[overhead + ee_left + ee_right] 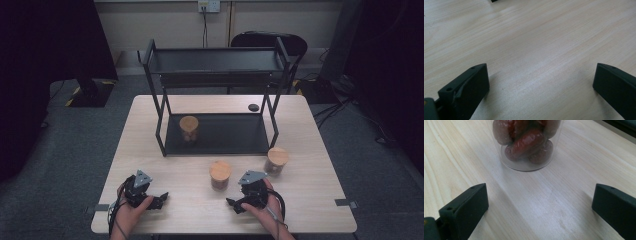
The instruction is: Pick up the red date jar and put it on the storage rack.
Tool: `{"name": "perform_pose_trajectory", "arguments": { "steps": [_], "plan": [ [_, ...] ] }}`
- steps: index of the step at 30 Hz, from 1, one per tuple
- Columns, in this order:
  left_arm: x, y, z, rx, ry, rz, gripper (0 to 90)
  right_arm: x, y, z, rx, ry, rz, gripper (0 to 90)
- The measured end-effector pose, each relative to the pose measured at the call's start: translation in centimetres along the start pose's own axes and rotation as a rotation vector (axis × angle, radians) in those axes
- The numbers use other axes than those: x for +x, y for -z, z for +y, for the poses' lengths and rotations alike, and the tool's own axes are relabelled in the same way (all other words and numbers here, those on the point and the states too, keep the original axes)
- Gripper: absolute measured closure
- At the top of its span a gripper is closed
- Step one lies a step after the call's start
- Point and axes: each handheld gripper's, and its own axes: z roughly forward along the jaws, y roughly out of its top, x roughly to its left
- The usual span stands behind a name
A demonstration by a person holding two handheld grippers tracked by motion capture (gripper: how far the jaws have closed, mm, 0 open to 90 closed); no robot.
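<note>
Wooden table (310,200) with a black rack (215,100) and three cork-topped jars.
Both grippers rested low with jaws wide apart, holding nothing. The right gripper (235,204) faced the middle jar (220,175) of red dates, just ahead on the table near the rack. Next, I think, it slid forward and squeezed. The left gripper (159,200) waited over bare wood.

Lab or test room, not a home. Evidence: lone pale wooden table (310,150) on grey carpet, tape marks (346,203) at its front corners, black curtains (45,45) at both sides, wall socket (208,6) with cable, stand base (92,92) edged in hazard tape, staged black shelf rack (215,65).
</note>
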Motion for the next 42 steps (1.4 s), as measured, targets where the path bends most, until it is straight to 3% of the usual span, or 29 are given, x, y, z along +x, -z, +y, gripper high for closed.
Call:
{"name": "perform_pose_trajectory", "arguments": {
  "steps": [12, 22, 33, 42],
  "plan": [
    [0.0, 0.0, 0.0, 0.000, 0.000, 0.000, 0.1, 0.7, -0.4, 2.0, -0.039, 0.023, 0.017, 1.3],
    [0.0, 0.0, 0.0, 0.000, 0.000, 0.000, 0.1, 1.0, -1.3, 3.3, -0.066, 0.015, 0.024, 1.9],
    [0.0, 0.0, 0.0, 0.000, 0.000, 0.000, 0.1, 0.8, -2.3, 3.7, -0.124, -0.036, 0.062, 13.9],
    [0.0, 0.0, 0.0, 0.001, -0.004, -0.003, 0.1, 0.8, -2.5, 4.1, -0.153, -0.025, 0.050, 22.5]
  ]
}}
